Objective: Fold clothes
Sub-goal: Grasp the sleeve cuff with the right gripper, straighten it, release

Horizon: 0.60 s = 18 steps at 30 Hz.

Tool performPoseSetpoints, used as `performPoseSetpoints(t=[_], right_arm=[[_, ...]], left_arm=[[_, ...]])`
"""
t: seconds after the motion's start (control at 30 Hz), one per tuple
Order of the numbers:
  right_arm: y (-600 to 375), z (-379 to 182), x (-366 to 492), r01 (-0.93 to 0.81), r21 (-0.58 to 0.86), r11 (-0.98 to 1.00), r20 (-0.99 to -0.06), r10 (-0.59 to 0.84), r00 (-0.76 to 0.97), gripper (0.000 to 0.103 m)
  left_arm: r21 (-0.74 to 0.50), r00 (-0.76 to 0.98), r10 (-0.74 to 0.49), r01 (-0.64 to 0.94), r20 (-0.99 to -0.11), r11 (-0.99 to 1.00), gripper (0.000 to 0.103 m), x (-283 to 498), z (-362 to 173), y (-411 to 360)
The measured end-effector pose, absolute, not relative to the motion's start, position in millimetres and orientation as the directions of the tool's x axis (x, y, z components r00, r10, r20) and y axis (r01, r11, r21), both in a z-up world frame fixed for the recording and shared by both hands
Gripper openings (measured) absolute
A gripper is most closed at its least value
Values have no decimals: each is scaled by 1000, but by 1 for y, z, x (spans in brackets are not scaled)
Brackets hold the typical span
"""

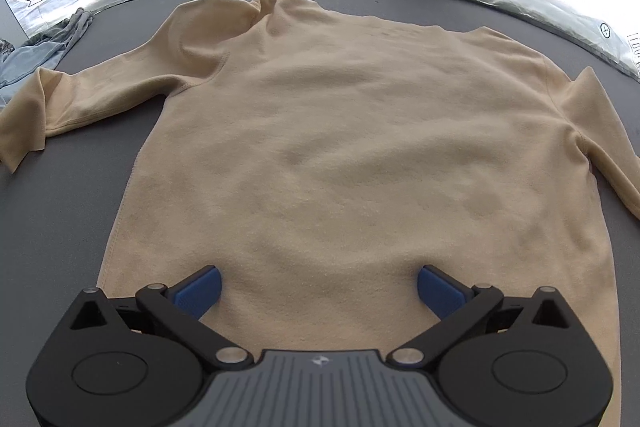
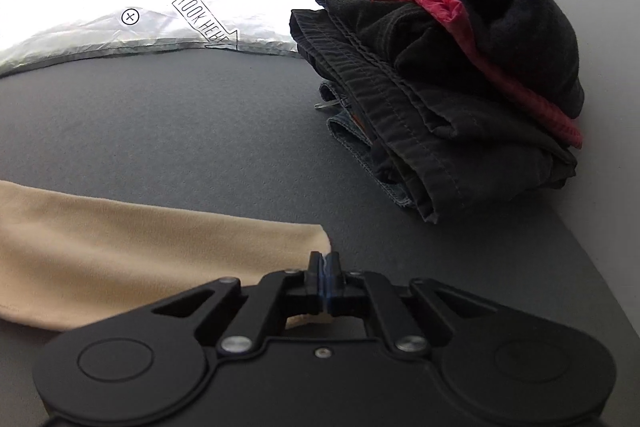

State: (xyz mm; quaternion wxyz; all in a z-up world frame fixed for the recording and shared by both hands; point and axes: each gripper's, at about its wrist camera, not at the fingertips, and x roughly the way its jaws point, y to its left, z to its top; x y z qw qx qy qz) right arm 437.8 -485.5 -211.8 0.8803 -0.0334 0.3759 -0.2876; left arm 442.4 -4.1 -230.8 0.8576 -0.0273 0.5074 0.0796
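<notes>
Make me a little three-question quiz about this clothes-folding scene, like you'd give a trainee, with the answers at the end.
1. True or false: the beige sweater lies spread flat on the grey table.
2. Which gripper has its fingers wide apart: the left gripper or the right gripper?
3. Multiple choice: beyond the right gripper, the pile of dark clothes shows a layer of which colour? A) green B) red C) yellow

Key:
1. True; both sleeves stretch out to the sides.
2. The left gripper, its blue pads standing apart over the sweater's hem. The right one's fingers are shut at the sleeve cuff.
3. B
</notes>
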Motion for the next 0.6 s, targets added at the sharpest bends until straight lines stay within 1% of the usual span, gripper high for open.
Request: performPoseSetpoints(t=[0.07, 0.13, 0.23, 0.3, 0.33, 0.37, 0.4, 0.43, 0.47, 0.53, 0.57, 0.6], right_arm=[[-509, -216, 435, 550, -290, 783, -651, -583, 487, 0], [-527, -221, 431, 571, -303, 763, -668, -597, 444, 0], [-544, -217, 417, 629, -208, 749, -699, -564, 440, 3], [-543, -211, 411, 641, -138, 755, -712, -526, 465, 11], [-540, -209, 406, 646, -68, 761, -712, -490, 503, 18], [-539, -208, 403, 641, 8, 767, -715, -444, 540, 30], [-537, -209, 402, 642, 69, 764, -719, -408, 563, 36], [-535, -210, 401, 640, 127, 758, -720, -373, 584, 42], [-532, -213, 402, 639, 152, 754, -722, -356, 593, 43], [-520, -217, 405, 647, 100, 756, -713, -399, 577, 44], [-514, -218, 410, 640, 52, 767, -710, -422, 563, 43], [-510, -218, 412, 630, 26, 776, -708, -431, 559, 41]], left_arm=[[34, 480, 114, -171, -870, 985, 103, 441, -231, -5], [35, 486, 119, -179, -866, 983, 103, 440, -231, -5], [37, 493, 127, -188, -861, 982, 103, 439, -232, -6], [38, 505, 130, -190, -853, 981, 103, 436, -232, -6], [38, 514, 132, -189, -848, 981, 103, 435, -233, -7], [38, 525, 132, -187, -841, 982, 103, 433, -233, -7], [38, 536, 133, -184, -834, 982, 103, 430, -234, -7], [37, 548, 133, -182, -826, 983, 103, 428, -234, -7], [37, 558, 132, -178, -819, 983, 103, 427, -235, -7], [36, 573, 129, -170, -809, 985, 103, 425, -236, -7], [36, 577, 127, -167, -806, 985, 103, 424, -236, -7], [35, 582, 125, -163, -804, 986, 103, 424, -236, -7]])
